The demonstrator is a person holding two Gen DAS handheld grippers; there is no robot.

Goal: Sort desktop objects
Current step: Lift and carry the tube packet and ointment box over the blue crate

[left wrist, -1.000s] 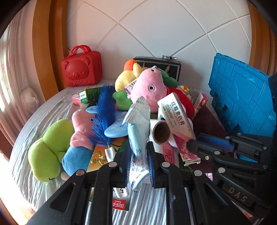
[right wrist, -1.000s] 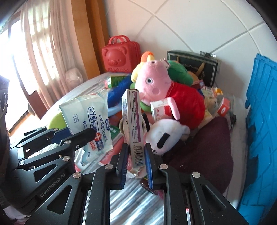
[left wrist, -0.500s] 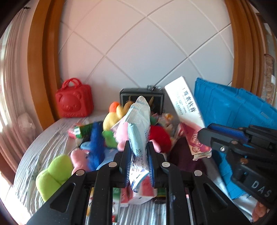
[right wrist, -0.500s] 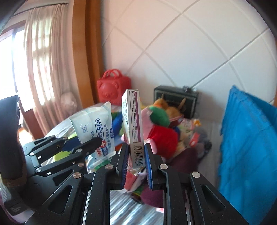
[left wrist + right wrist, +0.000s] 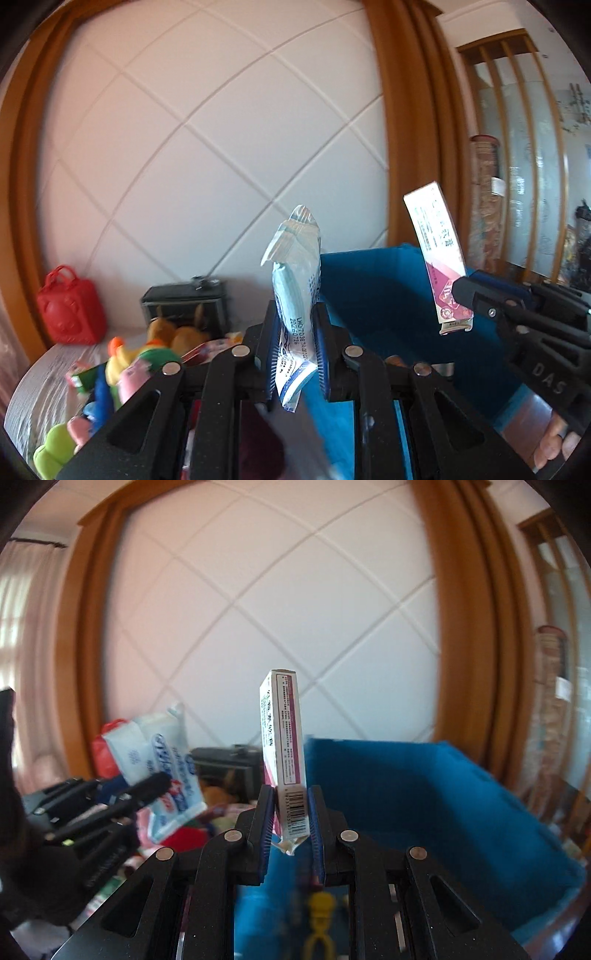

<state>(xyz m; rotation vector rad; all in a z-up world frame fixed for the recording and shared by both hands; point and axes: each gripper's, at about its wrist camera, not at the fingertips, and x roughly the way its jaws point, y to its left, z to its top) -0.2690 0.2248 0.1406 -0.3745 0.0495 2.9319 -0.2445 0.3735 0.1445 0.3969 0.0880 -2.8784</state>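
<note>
A wet-wipe pack is clamped upright in the left claw and a medicine box in the right claw, both held over the near rim of the blue crate, with open air above.

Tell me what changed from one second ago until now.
Both claws rose off the toy pile and swung toward the blue crate. The left claw still grips the wipes pack, the right claw the medicine box. Nothing released.
</note>
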